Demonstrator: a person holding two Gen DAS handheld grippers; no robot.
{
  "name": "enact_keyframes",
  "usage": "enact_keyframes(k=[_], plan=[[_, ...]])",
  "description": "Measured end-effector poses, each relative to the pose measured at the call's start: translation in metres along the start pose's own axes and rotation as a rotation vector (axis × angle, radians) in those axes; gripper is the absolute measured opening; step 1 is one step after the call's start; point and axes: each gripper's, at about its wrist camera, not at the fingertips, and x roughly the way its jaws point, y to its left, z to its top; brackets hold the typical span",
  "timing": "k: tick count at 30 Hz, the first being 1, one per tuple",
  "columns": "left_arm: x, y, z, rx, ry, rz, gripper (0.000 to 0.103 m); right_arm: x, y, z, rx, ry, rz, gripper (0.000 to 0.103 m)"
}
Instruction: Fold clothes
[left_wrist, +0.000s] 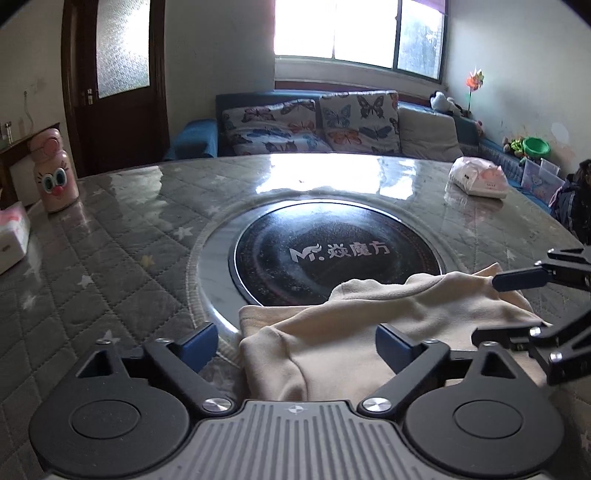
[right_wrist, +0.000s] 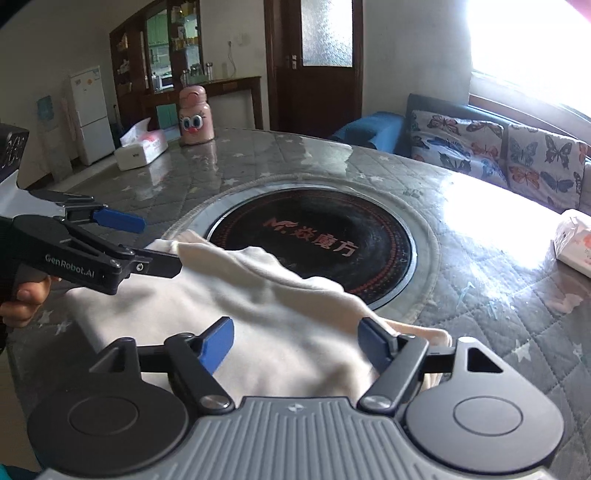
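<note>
Both grippers, left gripper (left_wrist: 297, 345) and right gripper (right_wrist: 296, 341), hold jaws spread over the cream garment (left_wrist: 369, 325).

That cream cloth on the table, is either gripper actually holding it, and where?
Neither holds it. The left gripper and right gripper both stand open over the cream garment, with no fold pinched.

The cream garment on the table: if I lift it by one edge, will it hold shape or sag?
The cream garment will probably sag: it already lies in soft folds and rolled edges. It looks thickish, so likely some weight. The glossy table cover may let it slide when pushed. Both the left hand-held gripper and right hand-held gripper are open.
</note>
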Motion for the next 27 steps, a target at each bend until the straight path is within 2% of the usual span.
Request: enact_keyframes(k=[2,6,12,19,23,27], plan=[[-0.006,0.0,-0.003,-0.009,-0.005,0.004,0.103,-0.004,0.005,-0.004,-0.002,-0.008,0.002,0.085],[-0.019,-0.001,-0.01,-0.015,-0.013,0.002,0.103,-0.013,0.012,-0.012,-0.001,-0.012,0.006,0.09],[-0.035,-0.01,-0.022,-0.015,-0.016,0.025,0.103,-0.028,0.02,-0.02,0.02,-0.041,-0.021,0.103],[-0.047,-0.014,-0.031,-0.023,-0.002,0.04,0.103,-0.041,0.034,-0.025,-0.026,-0.068,-0.028,0.103],[-0.05,-0.002,-0.03,-0.057,-0.001,0.06,0.103,-0.042,0.049,-0.023,-0.085,-0.063,0.013,0.102],[-0.049,0.02,-0.027,-0.14,0.014,0.073,0.103,-0.036,0.075,-0.017,-0.182,-0.049,0.074,0.095]])
